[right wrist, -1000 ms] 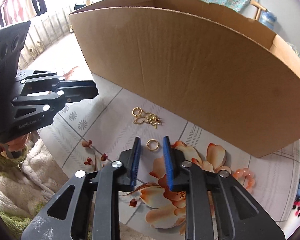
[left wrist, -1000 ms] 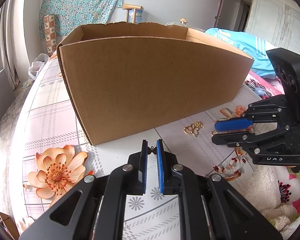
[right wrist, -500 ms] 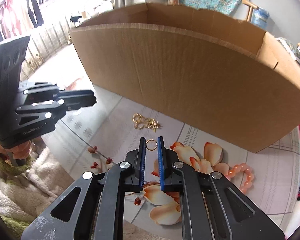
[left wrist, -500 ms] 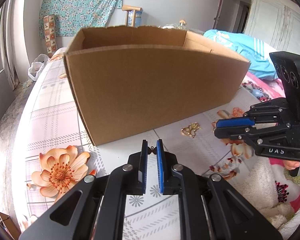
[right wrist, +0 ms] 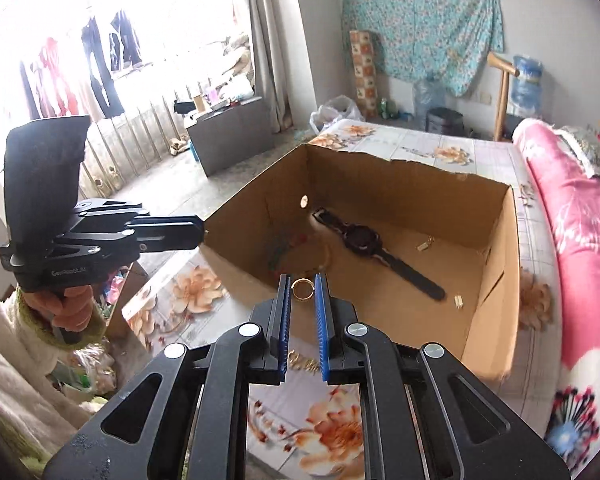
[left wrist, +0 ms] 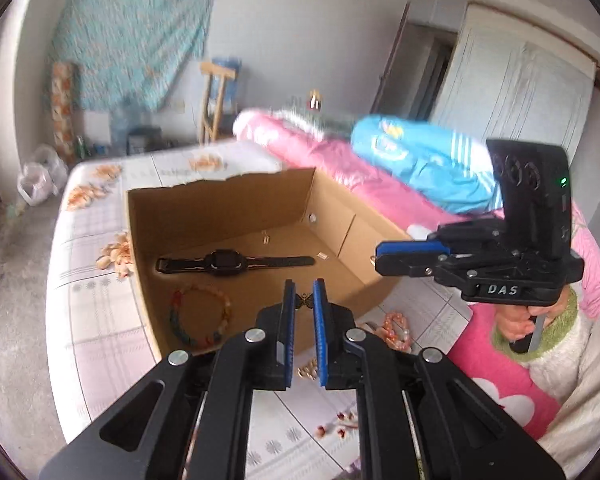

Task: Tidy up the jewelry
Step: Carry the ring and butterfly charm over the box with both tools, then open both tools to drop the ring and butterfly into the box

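Note:
My left gripper point(left wrist: 303, 298) is shut on a small dark butterfly-shaped charm point(left wrist: 302, 300), raised over the near wall of the open cardboard box point(left wrist: 140, 248). My right gripper point(right wrist: 302, 290) is shut on a gold ring point(right wrist: 302, 289), also held above the box point(right wrist: 496, 280). Inside the box lie a black watch point(left wrist: 236, 262), a multicoloured bead bracelet point(left wrist: 200, 316) and small gold pieces point(right wrist: 458, 301). A coral bead bracelet point(left wrist: 396, 326) and gold jewelry point(left wrist: 306, 372) lie on the bed in front of the box. The same gold jewelry point(right wrist: 302, 362) shows between my right gripper's fingers.
The box stands on a bed with a floral sheet point(right wrist: 340, 424). Rolled pink and blue bedding point(left wrist: 380, 168) lies to the right. A hand in a fuzzy white sleeve point(left wrist: 520, 320) holds each gripper. A dark cabinet point(right wrist: 228, 132) and window sit beyond the bed.
Both grippers have risen from the bed to above the box rim, so the box's inside now shows. The right gripper closed on the gold ring and lifted it.

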The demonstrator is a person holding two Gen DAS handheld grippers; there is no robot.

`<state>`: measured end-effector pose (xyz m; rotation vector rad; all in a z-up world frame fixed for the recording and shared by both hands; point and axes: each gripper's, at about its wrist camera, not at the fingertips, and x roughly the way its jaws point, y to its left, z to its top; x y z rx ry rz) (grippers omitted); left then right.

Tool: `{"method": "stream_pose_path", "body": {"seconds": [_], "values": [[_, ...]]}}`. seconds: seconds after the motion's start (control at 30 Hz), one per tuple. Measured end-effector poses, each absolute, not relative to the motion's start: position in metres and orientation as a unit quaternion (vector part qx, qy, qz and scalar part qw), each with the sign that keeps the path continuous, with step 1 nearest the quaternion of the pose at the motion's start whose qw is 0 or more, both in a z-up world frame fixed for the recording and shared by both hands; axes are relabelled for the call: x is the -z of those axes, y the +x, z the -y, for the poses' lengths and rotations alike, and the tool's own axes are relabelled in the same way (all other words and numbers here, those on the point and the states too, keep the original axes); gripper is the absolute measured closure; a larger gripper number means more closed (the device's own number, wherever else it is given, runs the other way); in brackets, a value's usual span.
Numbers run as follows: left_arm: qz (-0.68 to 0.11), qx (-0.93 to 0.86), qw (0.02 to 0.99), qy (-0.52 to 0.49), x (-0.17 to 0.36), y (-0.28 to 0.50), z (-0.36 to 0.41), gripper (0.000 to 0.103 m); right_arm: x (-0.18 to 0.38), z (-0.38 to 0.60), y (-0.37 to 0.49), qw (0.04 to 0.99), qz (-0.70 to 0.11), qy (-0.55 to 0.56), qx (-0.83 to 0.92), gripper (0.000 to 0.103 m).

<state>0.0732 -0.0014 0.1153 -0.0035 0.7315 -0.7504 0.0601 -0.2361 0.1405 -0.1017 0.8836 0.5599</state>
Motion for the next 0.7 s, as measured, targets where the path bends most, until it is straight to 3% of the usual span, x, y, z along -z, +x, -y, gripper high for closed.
{"method": "stream_pose_path", "body": {"seconds": [0.3, 0.5, 0.7], "values": [[-0.590, 0.341, 0.731, -0.034, -0.052, 0.211, 0.058, 0.095, -0.093, 0.223, 0.158, 0.778, -0.575, -0.075, -0.242, 0.093], [-0.635, 0.311, 0.706, -0.039, -0.033, 0.239, 0.075, 0.094, -0.067, 0.216, 0.174, 0.758, -0.606, -0.106, -0.217, 0.089], [-0.636, 0.304, 0.708, -0.038, -0.030, 0.245, 0.082, 0.085, -0.068, 0.218, 0.173, 0.762, -0.601, -0.107, -0.216, 0.087]]}}
